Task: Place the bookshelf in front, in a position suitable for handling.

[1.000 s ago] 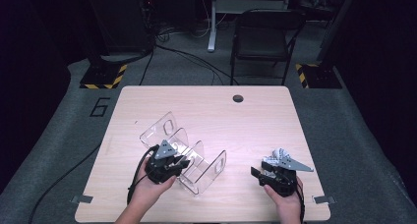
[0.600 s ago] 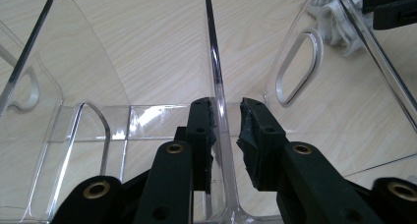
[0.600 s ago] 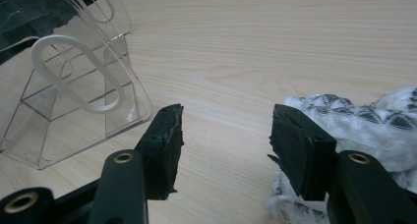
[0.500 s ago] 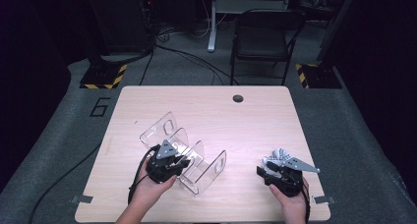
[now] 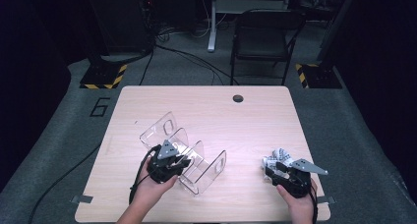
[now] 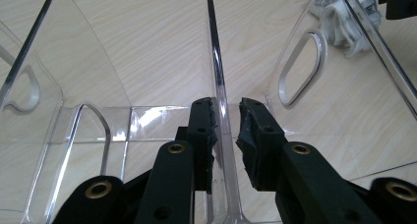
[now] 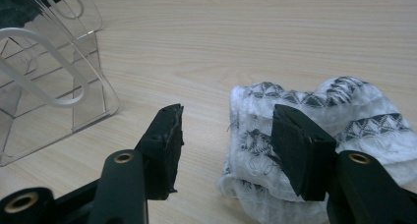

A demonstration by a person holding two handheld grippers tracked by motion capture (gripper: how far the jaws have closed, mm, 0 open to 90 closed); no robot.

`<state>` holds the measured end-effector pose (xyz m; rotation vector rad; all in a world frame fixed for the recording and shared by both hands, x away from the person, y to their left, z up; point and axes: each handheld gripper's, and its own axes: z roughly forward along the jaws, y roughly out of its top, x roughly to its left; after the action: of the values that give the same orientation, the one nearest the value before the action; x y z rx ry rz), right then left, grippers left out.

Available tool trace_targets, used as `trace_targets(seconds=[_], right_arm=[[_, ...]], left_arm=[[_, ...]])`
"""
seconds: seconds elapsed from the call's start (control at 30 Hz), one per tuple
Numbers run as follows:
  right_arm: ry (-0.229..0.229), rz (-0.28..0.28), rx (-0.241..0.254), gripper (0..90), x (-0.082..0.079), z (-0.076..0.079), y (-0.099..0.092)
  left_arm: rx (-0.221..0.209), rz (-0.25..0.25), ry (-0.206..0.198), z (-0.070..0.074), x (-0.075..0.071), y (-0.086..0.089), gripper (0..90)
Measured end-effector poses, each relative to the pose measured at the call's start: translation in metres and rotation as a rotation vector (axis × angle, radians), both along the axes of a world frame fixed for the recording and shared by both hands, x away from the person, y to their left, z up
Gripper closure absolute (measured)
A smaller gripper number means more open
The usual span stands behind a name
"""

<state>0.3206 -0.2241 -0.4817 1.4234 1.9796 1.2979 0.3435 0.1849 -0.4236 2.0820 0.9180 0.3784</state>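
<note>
The left gripper [image 6: 227,130] clamps a middle divider of the clear acrylic slotted rack [image 5: 196,157] near the tabletop's front edge. The right gripper [image 7: 226,145] stands open over the white patterned rolled cloth [image 7: 314,121] at the front-right corner. Next: close on the cloth.

My right gripper [image 5: 276,169] now sits a little further toward the table's right edge than a second ago, and closer to the near edge, my hand drawn in over the right-hand corner. With that shift, the white patterned cloth [image 5: 277,157] comes into sight at its tip in the high view, where earlier the gripper's body covers that spot. In the right gripper view the cloth [image 7: 314,130] lies bunched on the wood, one jaw in front of it and the other off to its side over bare table [image 7: 255,47], the jaws standing apart.
</note>
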Motion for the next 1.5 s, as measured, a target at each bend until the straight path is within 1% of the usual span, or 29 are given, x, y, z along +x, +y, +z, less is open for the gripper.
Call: trace_targets(seconds=[0.07,0.23,0.27,0.3,0.33,0.37,0.4,0.5,0.53,0.57,0.6,0.63,0.67,0.7,0.9,0.93,0.97,1.03,1.07,1.1,1.13,1.17,1.2,1.23,1.27,1.3,1.37,1.4,1.5], right_arm=[[0.002,-0.001,0.002,45.5,0.0,0.0,-0.001],[0.005,-0.007,-0.001,45.4,0.0,-0.001,-0.004],[0.017,-0.016,-0.003,45.4,-0.001,-0.001,-0.005],[0.017,-0.016,-0.003,45.4,-0.001,-0.001,-0.005],[0.011,-0.017,-0.015,45.4,-0.001,-0.002,-0.005],[0.011,-0.017,-0.015,45.4,-0.001,-0.002,-0.005],[0.009,-0.024,-0.037,45.4,-0.001,-0.004,-0.006],[0.012,-0.028,-0.046,45.4,-0.002,-0.006,-0.007],[0.013,-0.036,-0.06,45.4,-0.002,-0.008,-0.008],[0.013,-0.036,-0.06,45.4,-0.002,-0.008,-0.008],[0.012,-0.038,-0.066,45.3,-0.002,-0.009,-0.008],[0.019,-0.041,-0.08,45.3,-0.002,-0.011,-0.008],[0.031,-0.039,-0.081,45.0,-0.001,-0.013,-0.008],[0.037,-0.043,-0.081,44.8,-0.001,-0.014,-0.007],[0.057,-0.046,-0.104,44.7,0.001,-0.02,-0.006],[0.065,-0.045,-0.115,44.7,0.002,-0.022,-0.005],[0.065,-0.045,-0.115,44.7,0.002,-0.022,-0.005],[0.073,-0.039,-0.128,45.4,0.003,-0.024,-0.005],[0.097,-0.044,-0.138,47.2,0.003,-0.027,-0.004],[0.097,-0.044,-0.138,47.2,0.003,-0.027,-0.004],[0.113,-0.034,-0.143,48.0,0.004,-0.03,-0.003],[0.113,-0.034,-0.143,48.0,0.004,-0.03,-0.003],[0.124,-0.011,-0.147,48.1,0.005,-0.032,-0.002],[0.124,-0.011,-0.147,48.1,0.005,-0.032,-0.002],[0.133,-0.011,-0.142,48.1,0.005,-0.032,0.0],[0.133,0.008,-0.133,48.1,0.005,-0.033,0.003],[0.132,0.02,-0.127,48.0,0.005,-0.032,0.004],[0.121,0.036,-0.095,48.0,0.004,-0.03,0.007],[0.107,0.04,-0.099,47.8,0.004,-0.027,0.008]], left_arm=[[0.001,0.006,-0.008,0.0,0.0,0.0,75.4],[0.001,0.006,-0.008,-0.001,0.0,-0.001,75.5],[0.002,0.006,-0.007,0.0,0.0,-0.001,75.4],[0.002,0.006,-0.007,0.0,0.0,-0.001,75.5],[0.002,0.006,-0.006,0.0,0.0,0.0,75.5],[0.002,0.006,-0.006,0.0,0.0,0.0,75.4],[0.001,0.0,0.003,0.0,0.0,0.0,75.5],[0.003,0.0,0.004,0.001,0.0,0.001,75.4],[0.004,-0.003,0.006,0.002,0.0,0.001,75.5],[0.005,0.005,-0.003,0.002,-0.001,0.001,75.5],[0.007,-0.002,0.002,0.003,-0.001,0.002,75.4],[0.011,-0.006,0.002,0.003,-0.002,0.002,75.5],[0.009,-0.001,-0.005,0.003,-0.002,0.002,75.7],[0.01,-0.008,-0.002,0.004,-0.002,0.002,75.7],[0.002,-0.005,-0.002,0.004,-0.004,0.003,75.6],[0.002,-0.004,-0.003,0.005,-0.004,0.004,75.6],[-0.001,0.001,-0.009,0.004,-0.004,0.003,75.6],[-0.001,-0.004,-0.009,0.004,-0.004,0.004,75.5],[-0.002,-0.007,-0.006,0.005,-0.004,0.005,75.5],[-0.002,-0.007,-0.006,0.005,-0.004,0.005,75.5],[-0.003,-0.006,-0.005,0.005,-0.004,0.005,75.5],[-0.001,-0.007,-0.005,0.005,-0.004,0.005,75.5],[-0.001,-0.007,-0.005,0.005,-0.004,0.005,75.4],[-0.001,-0.007,-0.004,0.005,-0.004,0.005,75.4],[-0.001,-0.004,-0.005,0.005,-0.005,0.005,75.4],[-0.004,-0.002,-0.008,0.005,-0.005,0.004,75.2],[-0.003,-0.007,-0.001,0.006,-0.005,0.005,75.0],[-0.002,-0.007,-0.004,0.006,-0.005,0.005,74.9],[-0.001,-0.01,-0.002,0.006,-0.005,0.005,74.7]])
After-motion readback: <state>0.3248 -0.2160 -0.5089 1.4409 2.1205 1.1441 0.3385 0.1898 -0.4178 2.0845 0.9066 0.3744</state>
